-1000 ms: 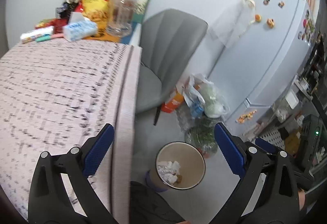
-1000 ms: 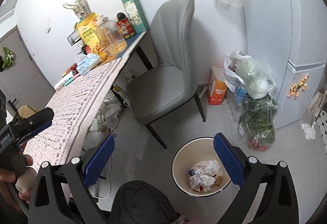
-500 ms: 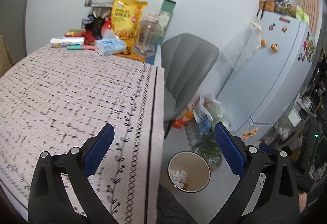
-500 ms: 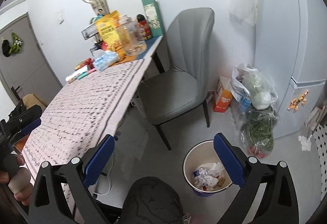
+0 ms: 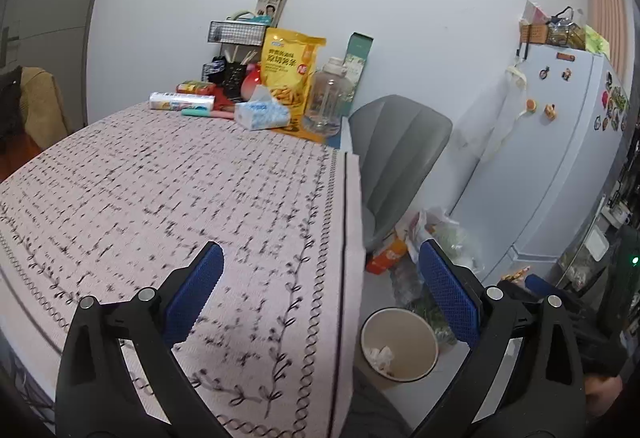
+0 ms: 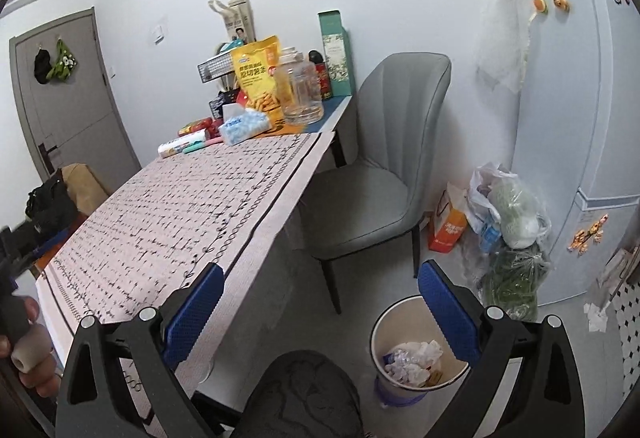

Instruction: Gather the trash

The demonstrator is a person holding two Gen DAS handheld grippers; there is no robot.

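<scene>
small white-walled room, grey floor, long desk [image 5: 168, 198] under a pink patterned cloth.

near: left claw [image 5: 320, 298], fingers wide apart, nothing held, hanging over the desk's near corner. right claw [image 6: 318, 312], fingers likewise wide apart and empty, hanging over the floor beside the desk edge.

floor, just past the claws: round trash bin [image 6: 416, 350], open top, standing beside the desk's edge; crumpled paper [image 6: 412, 356] lies in its bottom, so the collected trash sits there.

middle: grey chair [image 6: 384, 174] at the desk's side; orange carton [image 6: 448, 230] and plastic bags [image 6: 508, 214] of greens on the floor against the fridge [image 6: 580, 78].

far: clutter at the desk's wall end, including tissue pack [image 5: 262, 114], yellow snack bag [image 5: 290, 78], clear jar [image 5: 326, 100], green box [image 5: 356, 58], wire rack [image 5: 236, 32].

handling note: no loose trash shows on the bare cloth; scraps of paper [image 6: 596, 314] lie on the floor by the fridge. judged best to scan the far clutter and floor first, keep both claws open on approach, pinch a scrap at its bulk, and release squarely over the bin mouth.
</scene>
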